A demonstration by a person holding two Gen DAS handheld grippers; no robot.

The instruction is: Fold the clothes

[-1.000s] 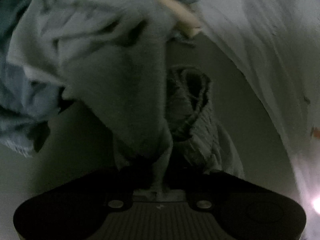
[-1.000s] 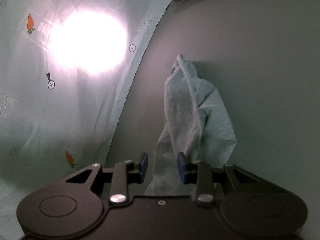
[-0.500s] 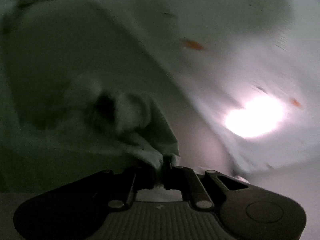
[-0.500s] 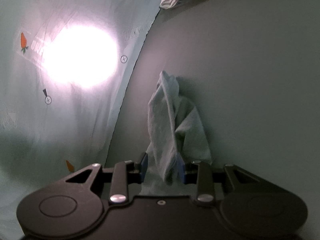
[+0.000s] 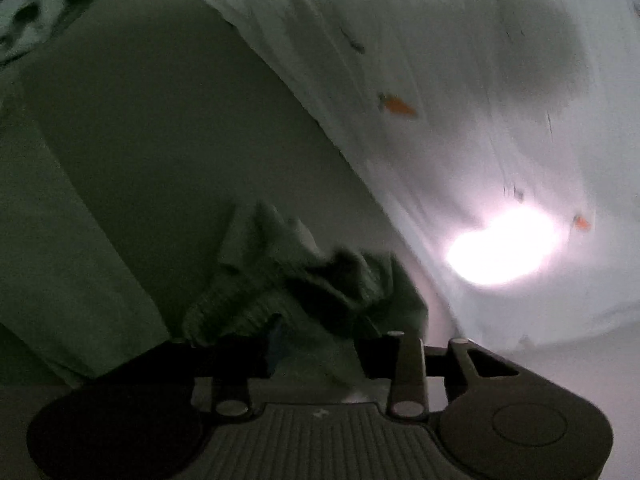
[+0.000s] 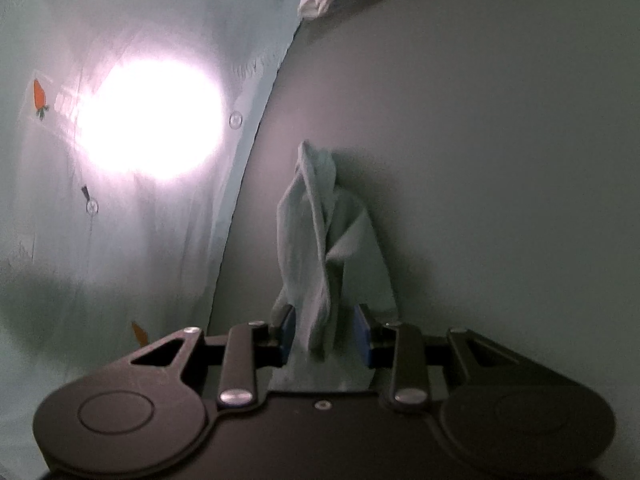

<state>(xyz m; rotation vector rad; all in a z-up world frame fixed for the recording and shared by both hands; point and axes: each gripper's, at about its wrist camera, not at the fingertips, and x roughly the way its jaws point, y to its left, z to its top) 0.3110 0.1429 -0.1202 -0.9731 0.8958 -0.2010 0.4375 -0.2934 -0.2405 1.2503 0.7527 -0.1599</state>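
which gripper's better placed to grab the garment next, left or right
Right, probably. The right gripper is open with the pale garment standing between its blue pads. The left view is dark and blurred.

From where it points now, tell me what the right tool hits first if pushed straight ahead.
The right tool would meet the bunched pale cloth first; its folds already hang between the open fingers. Behind it lies the grey surface, though depth is unclear.

No readable text anywhere tbh, the sheet (image 6: 168, 240) print (carrots, little round marks) is too blurry for lettering.
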